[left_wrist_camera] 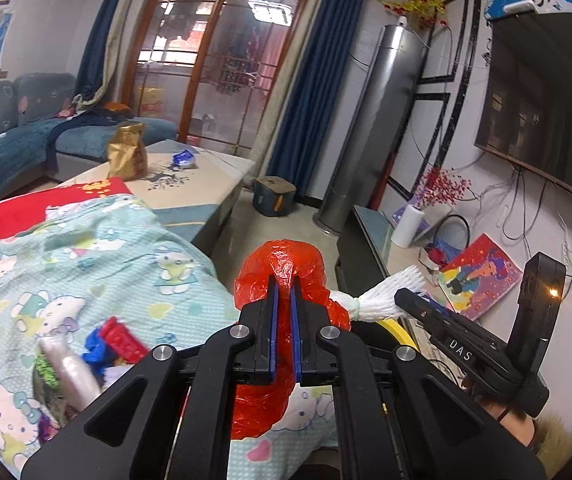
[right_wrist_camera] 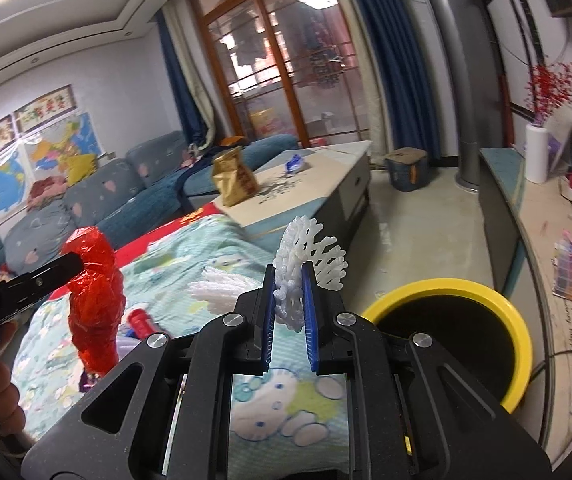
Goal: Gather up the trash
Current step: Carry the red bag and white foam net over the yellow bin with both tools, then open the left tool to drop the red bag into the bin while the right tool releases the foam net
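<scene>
My left gripper (left_wrist_camera: pixel 284 284) is shut on a crumpled red plastic bag (left_wrist_camera: pixel 277 268) and holds it above the Hello Kitty cloth (left_wrist_camera: pixel 85 264). The bag also shows in the right wrist view (right_wrist_camera: pixel 95 300), hanging from the left gripper at the left. My right gripper (right_wrist_camera: pixel 290 276) is shut on a white foam fruit net (right_wrist_camera: pixel 310 256), held above the cloth's edge. The net also shows in the left wrist view (left_wrist_camera: pixel 382 296), right of the bag. A yellow-rimmed black bin (right_wrist_camera: pixel 446 332) stands just right of my right gripper, mouth open.
Another white foam net (right_wrist_camera: pixel 221 284), a red toy (right_wrist_camera: pixel 141 322) and small items (left_wrist_camera: pixel 113 344) lie on the cloth. A gold bag (left_wrist_camera: pixel 127 156) and a blue wrapper (left_wrist_camera: pixel 183 158) sit on the coffee table (left_wrist_camera: pixel 221 168). A low TV cabinet (right_wrist_camera: pixel 526 216) runs along the right.
</scene>
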Action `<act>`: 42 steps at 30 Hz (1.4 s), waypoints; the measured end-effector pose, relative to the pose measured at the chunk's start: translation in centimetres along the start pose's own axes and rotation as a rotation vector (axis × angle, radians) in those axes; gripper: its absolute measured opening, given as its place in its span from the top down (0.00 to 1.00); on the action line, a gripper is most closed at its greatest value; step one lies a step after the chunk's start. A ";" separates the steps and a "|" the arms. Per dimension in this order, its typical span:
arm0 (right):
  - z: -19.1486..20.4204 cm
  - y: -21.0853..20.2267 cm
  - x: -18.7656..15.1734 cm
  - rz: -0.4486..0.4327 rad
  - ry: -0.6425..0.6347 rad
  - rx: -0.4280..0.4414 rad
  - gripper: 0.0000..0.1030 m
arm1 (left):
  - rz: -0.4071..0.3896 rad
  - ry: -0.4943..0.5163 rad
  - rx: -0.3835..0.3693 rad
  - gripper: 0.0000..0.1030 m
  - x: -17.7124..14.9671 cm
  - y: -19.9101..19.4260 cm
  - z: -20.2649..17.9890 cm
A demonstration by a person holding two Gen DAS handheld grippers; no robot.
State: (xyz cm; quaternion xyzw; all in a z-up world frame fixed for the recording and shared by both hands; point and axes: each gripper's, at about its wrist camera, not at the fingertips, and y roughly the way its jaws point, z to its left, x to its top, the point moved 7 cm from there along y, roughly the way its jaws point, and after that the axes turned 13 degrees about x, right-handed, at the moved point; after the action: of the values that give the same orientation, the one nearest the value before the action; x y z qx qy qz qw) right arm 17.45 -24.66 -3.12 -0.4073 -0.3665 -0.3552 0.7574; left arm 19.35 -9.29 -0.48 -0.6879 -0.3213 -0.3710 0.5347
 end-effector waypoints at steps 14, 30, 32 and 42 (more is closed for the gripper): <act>-5.8 -2.8 -0.8 -0.036 0.084 -0.129 0.92 | 0.051 0.070 -0.074 0.95 -1.3 3.4 -5.7; -12.0 -4.7 -2.1 -0.039 0.128 -0.286 0.92 | 0.123 0.110 -0.157 0.95 -3.9 8.5 -11.0; -12.9 -4.8 -2.6 -0.031 0.133 -0.306 0.92 | 0.136 0.116 -0.173 0.95 -4.4 9.3 -11.8; -16.3 -4.6 -4.9 0.033 0.139 -0.386 0.92 | 0.190 0.128 -0.234 0.95 -6.7 13.2 -15.3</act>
State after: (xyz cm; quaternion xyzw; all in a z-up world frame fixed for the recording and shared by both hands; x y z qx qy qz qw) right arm 15.54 -39.69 -12.15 -0.5252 -0.2319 -0.4337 0.6945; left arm 24.34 -27.42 -10.44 -0.7478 -0.1744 -0.3970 0.5028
